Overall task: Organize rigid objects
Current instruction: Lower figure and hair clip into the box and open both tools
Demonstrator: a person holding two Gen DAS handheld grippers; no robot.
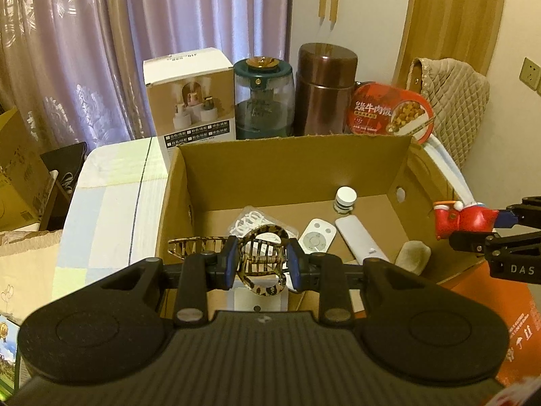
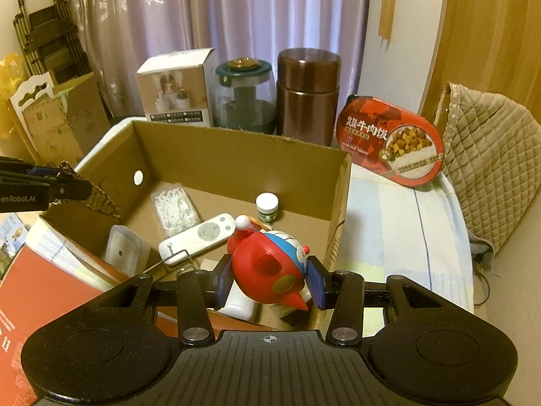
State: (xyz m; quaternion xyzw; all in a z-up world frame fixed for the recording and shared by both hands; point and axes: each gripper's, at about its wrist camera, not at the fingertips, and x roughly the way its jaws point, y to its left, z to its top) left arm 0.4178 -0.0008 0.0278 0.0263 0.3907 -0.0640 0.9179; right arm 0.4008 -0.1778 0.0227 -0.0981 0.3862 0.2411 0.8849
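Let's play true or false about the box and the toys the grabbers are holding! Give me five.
1. The left gripper holds a spotted hair clip. True.
2. The right gripper is empty. False: it is shut on a red toy figure.
3. The cardboard box is empty. False: a white remote and a small jar with a white lid lie inside, among other things.
4. A brown flask stands behind the box. True.
5. The red meal tub is inside the box. False: it leans outside, beside it.
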